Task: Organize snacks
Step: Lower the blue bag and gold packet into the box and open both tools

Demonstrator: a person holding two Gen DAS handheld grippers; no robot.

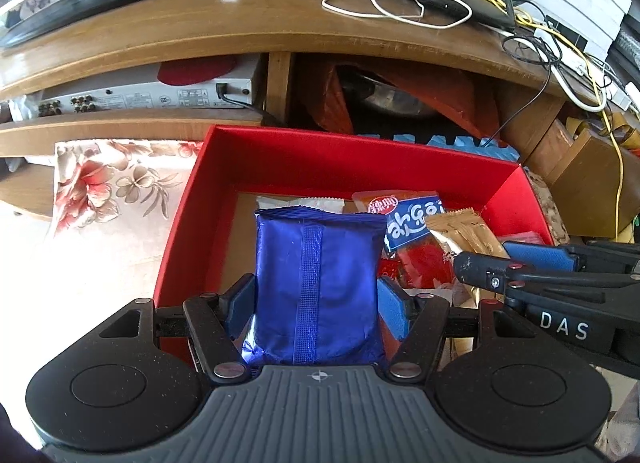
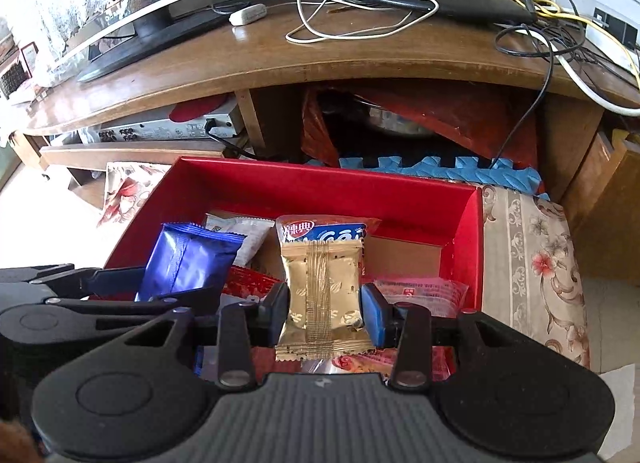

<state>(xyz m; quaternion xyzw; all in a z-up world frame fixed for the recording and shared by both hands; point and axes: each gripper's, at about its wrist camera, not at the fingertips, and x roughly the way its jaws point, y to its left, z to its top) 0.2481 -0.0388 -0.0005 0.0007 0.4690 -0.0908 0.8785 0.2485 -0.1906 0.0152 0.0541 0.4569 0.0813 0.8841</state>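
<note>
A home living room: wooden TV stand (image 2: 360,59), television (image 2: 132,23), floral cloth (image 2: 536,263).

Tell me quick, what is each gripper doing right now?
Left gripper: shut on the shiny blue foil snack packet, over the red cardboard box.
Right gripper: shut on the gold foil snack packet, over the same box.

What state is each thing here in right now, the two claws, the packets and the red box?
Left claw: shut on the blue packet, held over the box.
Right claw: shut on the gold packet, held over the box.
Red box: open, no lid on it, with several packets inside.
Blue-and-orange packet: lying in the box.
White packet: lying in the box, partly covered.
</note>
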